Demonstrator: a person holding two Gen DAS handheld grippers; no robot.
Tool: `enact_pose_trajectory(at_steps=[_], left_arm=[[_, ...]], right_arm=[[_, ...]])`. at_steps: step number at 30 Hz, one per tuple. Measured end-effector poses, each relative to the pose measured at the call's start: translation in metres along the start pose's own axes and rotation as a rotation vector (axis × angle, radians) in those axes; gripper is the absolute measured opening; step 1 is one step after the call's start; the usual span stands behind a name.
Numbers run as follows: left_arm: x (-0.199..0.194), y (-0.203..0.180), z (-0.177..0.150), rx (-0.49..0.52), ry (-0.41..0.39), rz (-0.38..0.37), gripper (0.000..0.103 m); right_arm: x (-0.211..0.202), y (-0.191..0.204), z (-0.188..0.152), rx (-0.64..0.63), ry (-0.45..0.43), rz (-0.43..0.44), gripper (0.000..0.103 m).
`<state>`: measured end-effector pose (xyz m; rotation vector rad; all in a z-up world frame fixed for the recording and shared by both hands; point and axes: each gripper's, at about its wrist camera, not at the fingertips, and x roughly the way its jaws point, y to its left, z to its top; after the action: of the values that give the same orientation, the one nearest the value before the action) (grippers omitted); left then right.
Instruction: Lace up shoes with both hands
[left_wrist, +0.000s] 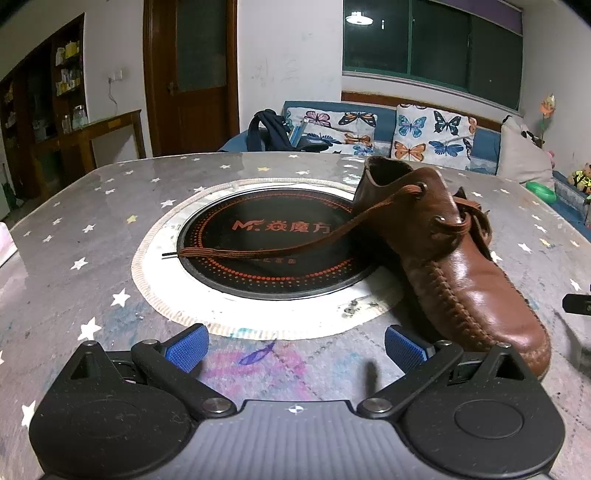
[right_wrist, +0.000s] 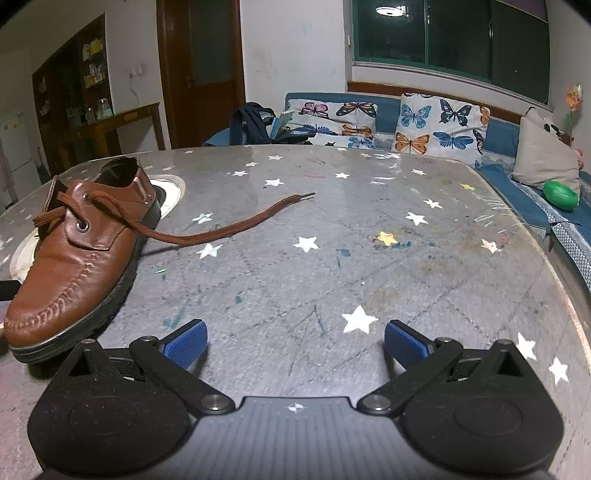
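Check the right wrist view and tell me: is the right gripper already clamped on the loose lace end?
No. The right gripper is open and empty above the table, while the loose lace end lies flat, well ahead of it.

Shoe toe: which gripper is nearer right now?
Left, narrowly. The shoe's toe sits just beyond the left gripper, beside its right fingertip. From the right gripper the toe lies off past its left side. Both are open, neither touching it.
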<state>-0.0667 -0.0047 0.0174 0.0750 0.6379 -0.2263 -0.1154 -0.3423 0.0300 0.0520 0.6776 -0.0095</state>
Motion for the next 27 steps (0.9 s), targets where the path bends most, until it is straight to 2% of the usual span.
enact_pose_trajectory(at_steps=[27], left_arm=[[-0.034, -0.030, -0.026, 0.048, -0.029, 0.011, 0.103]], right_arm=[[-0.030, 0.025, -0.022, -0.021, -0.039, 0.056, 0.103]])
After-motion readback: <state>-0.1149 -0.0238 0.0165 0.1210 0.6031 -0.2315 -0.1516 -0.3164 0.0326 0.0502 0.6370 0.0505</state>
